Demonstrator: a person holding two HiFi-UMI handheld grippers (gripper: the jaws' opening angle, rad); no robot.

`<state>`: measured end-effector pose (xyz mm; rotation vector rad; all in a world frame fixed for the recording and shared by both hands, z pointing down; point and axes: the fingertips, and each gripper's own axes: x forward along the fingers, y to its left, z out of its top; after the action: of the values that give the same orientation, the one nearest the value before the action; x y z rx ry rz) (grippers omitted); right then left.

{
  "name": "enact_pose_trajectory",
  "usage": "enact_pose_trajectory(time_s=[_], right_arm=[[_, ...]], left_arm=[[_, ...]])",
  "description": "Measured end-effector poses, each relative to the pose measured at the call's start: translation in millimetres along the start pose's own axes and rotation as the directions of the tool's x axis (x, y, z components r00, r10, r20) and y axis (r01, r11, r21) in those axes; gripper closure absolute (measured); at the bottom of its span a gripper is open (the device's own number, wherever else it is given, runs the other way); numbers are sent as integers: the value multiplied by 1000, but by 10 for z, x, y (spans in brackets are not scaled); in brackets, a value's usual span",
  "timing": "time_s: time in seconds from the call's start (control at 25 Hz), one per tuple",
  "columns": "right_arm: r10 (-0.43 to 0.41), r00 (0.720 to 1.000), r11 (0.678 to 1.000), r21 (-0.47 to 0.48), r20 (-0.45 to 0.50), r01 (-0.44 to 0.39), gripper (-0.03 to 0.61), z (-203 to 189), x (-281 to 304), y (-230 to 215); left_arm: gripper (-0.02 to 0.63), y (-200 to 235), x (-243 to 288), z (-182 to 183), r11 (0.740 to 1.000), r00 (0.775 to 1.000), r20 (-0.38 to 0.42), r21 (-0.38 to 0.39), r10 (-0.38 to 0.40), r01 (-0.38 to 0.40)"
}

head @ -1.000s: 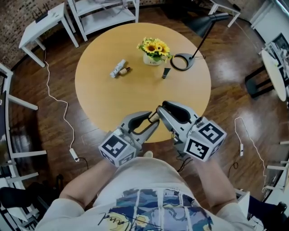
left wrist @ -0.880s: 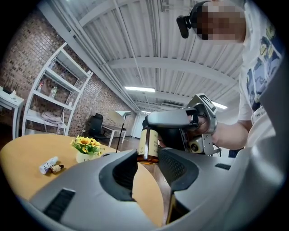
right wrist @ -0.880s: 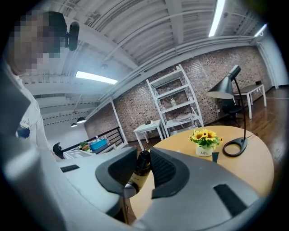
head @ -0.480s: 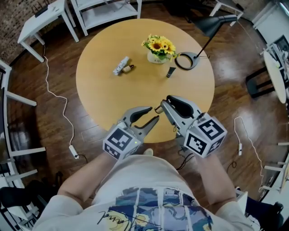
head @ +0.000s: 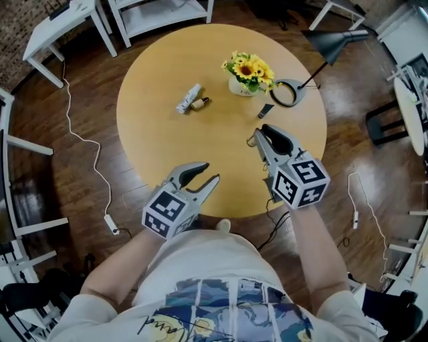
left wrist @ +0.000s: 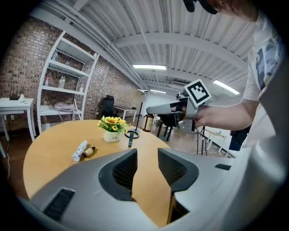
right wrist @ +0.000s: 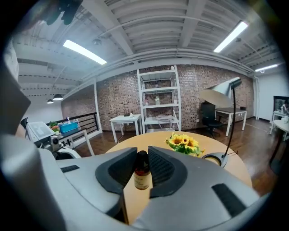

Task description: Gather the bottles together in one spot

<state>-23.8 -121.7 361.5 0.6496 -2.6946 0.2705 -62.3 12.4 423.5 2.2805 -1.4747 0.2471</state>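
On the round wooden table (head: 160,133) a white bottle (head: 188,99) lies beside a small brown bottle (head: 198,103); both also show in the left gripper view, the white bottle (left wrist: 79,150) and the brown bottle (left wrist: 89,151). A dark slim bottle (head: 266,110) stands next to the flower pot (head: 249,73). My right gripper (head: 255,137) hovers over the table's right half, shut on a small amber bottle (right wrist: 141,172) that stands upright between its pads. My left gripper (head: 208,172) hangs open over the near table edge, nothing between its fingers (left wrist: 124,169).
A desk lamp's ring base (head: 289,92) sits right of the sunflowers (right wrist: 183,142). White shelving (head: 157,17) and a white side table (head: 63,33) stand beyond the table. A cable (head: 83,147) trails on the wooden floor at left.
The two grippers have drawn apart: the right one went forward and right over the table with the amber bottle still in it, the left one shifted left toward the near edge.
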Motion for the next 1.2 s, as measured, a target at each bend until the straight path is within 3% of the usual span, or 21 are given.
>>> enact_pose_trajectory(time_s=[0.24, 0.56, 0.92, 1.2], right_arm=[[-107, 994, 994, -5, -32, 107, 498, -145, 445, -368], [-267, 963, 963, 17, -45, 268, 498, -614, 1161, -1048], [-345, 931, 937, 11, -118, 349, 497, -1146, 1749, -1414], [-377, 920, 925, 10, -108, 381, 497, -1299, 1941, -1484]], left_arm=[[469, 291, -160, -185, 1000, 998, -60, -27, -12, 11], [471, 660, -287, -436, 994, 995, -88, -108, -36, 27], [470, 913, -292, -663, 985, 993, -112, -174, -33, 13], [471, 941, -169, -735, 982, 990, -132, -188, -55, 29]])
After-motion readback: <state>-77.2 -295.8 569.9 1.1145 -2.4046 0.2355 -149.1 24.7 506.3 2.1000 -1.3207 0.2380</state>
